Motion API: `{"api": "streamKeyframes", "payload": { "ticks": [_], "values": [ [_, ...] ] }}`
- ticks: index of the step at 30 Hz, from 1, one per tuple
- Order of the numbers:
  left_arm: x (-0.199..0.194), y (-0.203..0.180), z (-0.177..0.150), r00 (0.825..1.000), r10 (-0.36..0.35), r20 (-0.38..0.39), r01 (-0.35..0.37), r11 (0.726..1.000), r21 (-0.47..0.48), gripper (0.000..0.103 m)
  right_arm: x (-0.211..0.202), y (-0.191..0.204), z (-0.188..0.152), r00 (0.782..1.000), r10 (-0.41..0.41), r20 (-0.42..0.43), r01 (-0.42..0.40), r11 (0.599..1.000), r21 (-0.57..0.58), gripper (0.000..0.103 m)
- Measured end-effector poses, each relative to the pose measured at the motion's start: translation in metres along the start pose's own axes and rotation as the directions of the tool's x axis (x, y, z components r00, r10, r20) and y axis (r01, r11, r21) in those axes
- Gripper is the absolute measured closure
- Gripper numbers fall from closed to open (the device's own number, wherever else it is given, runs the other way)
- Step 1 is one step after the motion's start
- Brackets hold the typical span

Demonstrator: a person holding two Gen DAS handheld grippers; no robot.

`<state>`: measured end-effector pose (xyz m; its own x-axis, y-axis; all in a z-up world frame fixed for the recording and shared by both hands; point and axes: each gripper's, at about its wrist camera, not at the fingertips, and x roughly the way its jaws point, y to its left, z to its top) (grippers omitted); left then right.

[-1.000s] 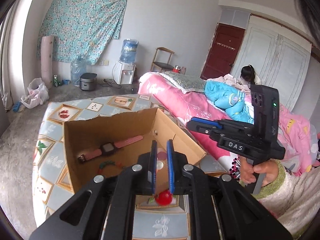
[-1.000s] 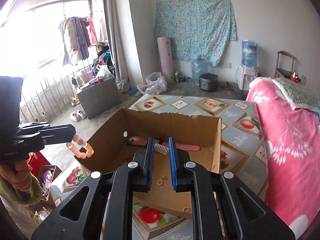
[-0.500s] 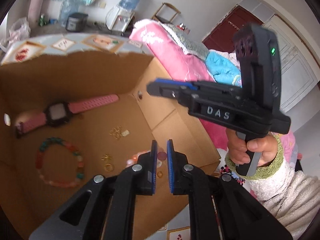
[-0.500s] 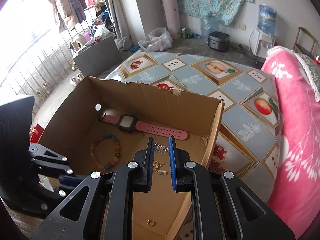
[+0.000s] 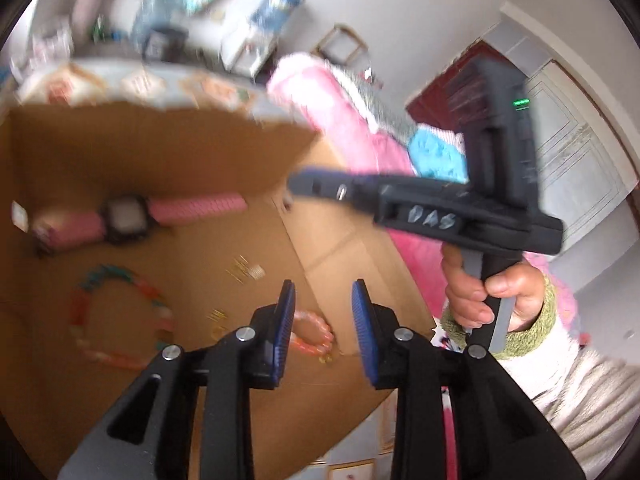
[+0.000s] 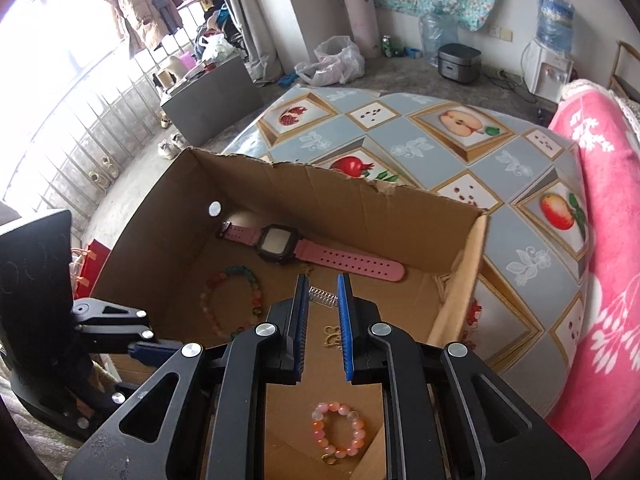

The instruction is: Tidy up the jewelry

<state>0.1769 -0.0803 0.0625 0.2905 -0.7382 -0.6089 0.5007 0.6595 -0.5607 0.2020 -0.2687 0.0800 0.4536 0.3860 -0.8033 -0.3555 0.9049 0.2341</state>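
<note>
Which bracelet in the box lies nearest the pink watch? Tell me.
The multicoloured bead bracelet, with green and red beads, just below the pink watch. The pink-orange bracelet lies far closer to the camera.

The right gripper (image 5: 304, 184) bears the handwritten letters "DAS".

hand-held gripper (image 5: 323, 300): black, blue pads | sleeve (image 5: 532, 320): cream (green cuff)

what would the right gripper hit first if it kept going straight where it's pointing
Most likely the small metal spring, which lies on the cardboard box floor and shows in the gap of the right gripper. Nothing appears between them, though depth is hard to judge.
</note>
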Motion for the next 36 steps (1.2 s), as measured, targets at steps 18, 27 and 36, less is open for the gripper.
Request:
{"api": "streamKeyframes", "payload": {
  "ticks": [18,27,36],
  "values": [
    [-0.142,0.064,-0.028,0.909,0.322,0.267,-0.299,0.946,-0.121,0.041,-0.044,-0.013,-0.011,0.991,-0.029,0.127,0.0,0.976,0.217,0.054],
    [-0.127,0.094,-0.042,0.957,0.221,0.19,-0.166,0.949,-0.268,0.036,-0.059,-0.065,-0.102,0.982,0.013,0.189,-0.114,0.84,0.531,0.047],
    [-0.121,0.089,-0.048,0.966,0.193,0.172,-0.133,0.941,-0.311,0.034,-0.035,-0.049,-0.104,0.981,0.13,0.145,-0.187,0.843,0.504,0.046]
  ]
}}
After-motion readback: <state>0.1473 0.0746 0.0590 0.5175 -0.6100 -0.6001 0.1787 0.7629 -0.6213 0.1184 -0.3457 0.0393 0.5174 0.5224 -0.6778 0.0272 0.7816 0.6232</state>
